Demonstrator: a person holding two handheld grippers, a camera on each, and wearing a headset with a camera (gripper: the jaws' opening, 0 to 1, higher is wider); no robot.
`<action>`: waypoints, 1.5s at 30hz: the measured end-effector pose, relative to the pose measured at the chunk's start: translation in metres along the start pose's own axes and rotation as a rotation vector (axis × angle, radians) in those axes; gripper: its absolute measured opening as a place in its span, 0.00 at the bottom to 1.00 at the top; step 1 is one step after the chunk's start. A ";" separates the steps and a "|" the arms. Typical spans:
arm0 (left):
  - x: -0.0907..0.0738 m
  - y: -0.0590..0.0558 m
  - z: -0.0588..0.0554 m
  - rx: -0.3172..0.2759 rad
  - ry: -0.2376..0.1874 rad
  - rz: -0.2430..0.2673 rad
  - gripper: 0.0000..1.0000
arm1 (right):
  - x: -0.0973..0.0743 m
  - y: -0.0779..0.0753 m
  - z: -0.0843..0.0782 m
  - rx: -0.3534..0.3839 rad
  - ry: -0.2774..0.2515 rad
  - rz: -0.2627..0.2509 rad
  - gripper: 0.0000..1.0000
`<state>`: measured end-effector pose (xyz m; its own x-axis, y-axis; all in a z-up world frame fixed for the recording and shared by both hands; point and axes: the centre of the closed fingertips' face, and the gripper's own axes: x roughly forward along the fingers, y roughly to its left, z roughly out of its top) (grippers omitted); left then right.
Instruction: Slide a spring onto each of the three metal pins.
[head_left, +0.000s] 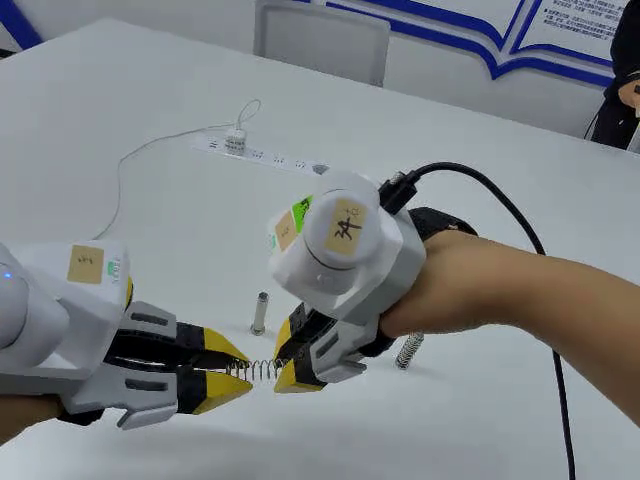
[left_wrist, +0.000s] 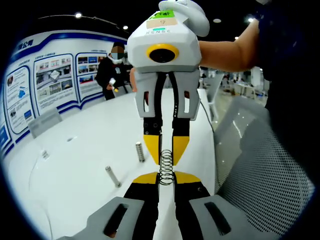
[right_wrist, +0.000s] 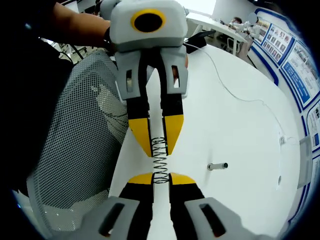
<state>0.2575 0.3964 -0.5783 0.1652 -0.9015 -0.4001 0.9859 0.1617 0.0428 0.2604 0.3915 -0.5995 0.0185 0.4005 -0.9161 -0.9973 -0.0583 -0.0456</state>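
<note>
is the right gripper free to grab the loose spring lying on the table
Probably not yet: the right gripper is shut on the held spring, shared with the left gripper. The loose spring lies uncovered close by.

spring (head_left: 256, 369): bright wire metal | pin (head_left: 260, 312), 12 o'clock of spring: smooth grey metal | table (head_left: 120, 120): matt white, smooth

Left gripper (head_left: 243, 372): pinching thin coiled wire spring (head_left: 262, 369) by one end.
Right gripper (head_left: 284, 368): pinching its other end.
Grey metal pin (head_left: 260, 313): standing upright.
</note>
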 end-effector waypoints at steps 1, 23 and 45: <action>0.000 0.000 0.000 0.000 -0.001 0.000 0.10 | -0.001 0.000 0.000 0.000 -0.001 -0.001 0.12; 0.000 0.007 -0.005 -0.015 0.003 0.026 0.10 | -0.024 -0.005 0.032 -0.017 -0.061 -0.033 0.11; 0.003 0.010 -0.008 -0.021 0.013 0.037 0.13 | -0.024 -0.005 0.047 -0.052 -0.059 -0.028 0.11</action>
<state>0.2672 0.3985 -0.5859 0.2012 -0.8893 -0.4107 0.9783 0.2036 0.0385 0.2614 0.4251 -0.5588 0.0406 0.4562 -0.8890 -0.9914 -0.0927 -0.0928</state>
